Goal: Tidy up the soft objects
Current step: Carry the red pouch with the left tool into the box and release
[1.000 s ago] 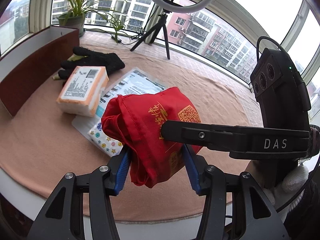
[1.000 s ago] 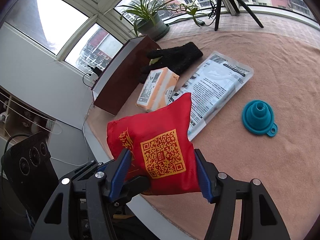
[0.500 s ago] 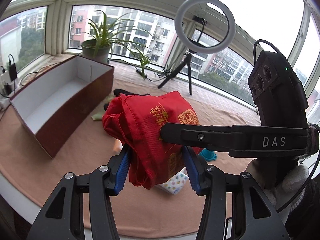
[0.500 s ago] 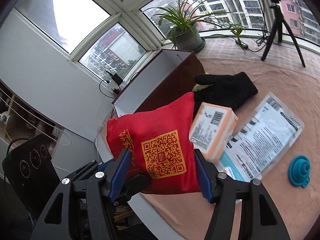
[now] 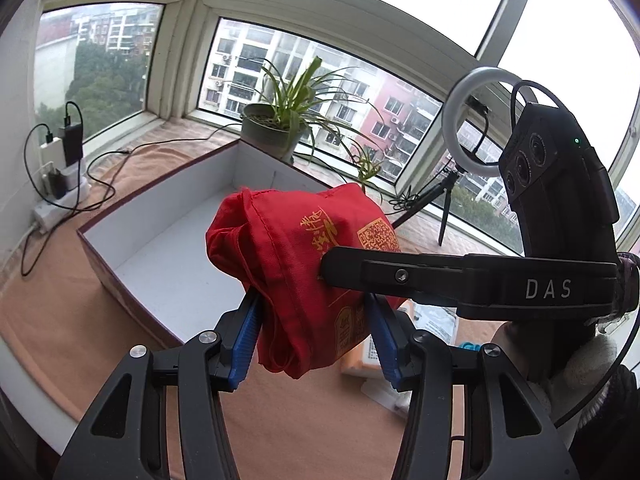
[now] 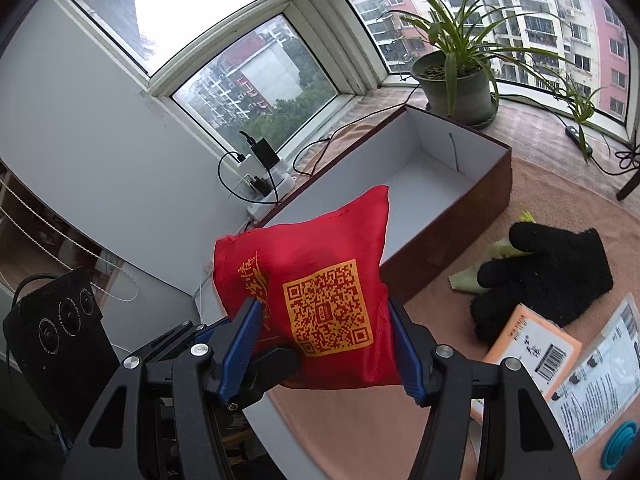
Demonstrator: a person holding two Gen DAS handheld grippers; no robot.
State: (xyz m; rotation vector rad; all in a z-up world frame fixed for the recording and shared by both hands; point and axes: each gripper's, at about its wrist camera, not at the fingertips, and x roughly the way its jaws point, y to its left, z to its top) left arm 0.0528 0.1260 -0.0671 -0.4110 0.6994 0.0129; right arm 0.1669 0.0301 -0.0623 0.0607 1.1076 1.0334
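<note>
A red cloth bag (image 5: 296,264) with gold print and a QR code is held in the air by both grippers. My left gripper (image 5: 316,332) is shut on its lower bunched end, blue pads pressing both sides. The right gripper (image 6: 324,344) is shut on the same red bag (image 6: 320,280) from the other side, and one of its black fingers (image 5: 440,276) crosses the left wrist view. An open brown box (image 5: 132,300) with a white, bare inside lies just beyond and below the bag. In the right wrist view the box (image 6: 452,232) is partly hidden by the bag.
On the tan cloth right of the box lie a black glove (image 6: 548,280), a green cloth (image 6: 468,280), an orange tissue pack (image 6: 532,348), a printed plastic packet (image 6: 600,392) and a teal funnel (image 6: 620,444). A potted plant (image 5: 272,132), a ring light (image 5: 480,120) and a power strip with cables (image 5: 60,184) line the sill.
Both grippers have carried the red bag leftward and a little up, from over the tissue pack and packet to in front of the open box. The grips have not changed.
</note>
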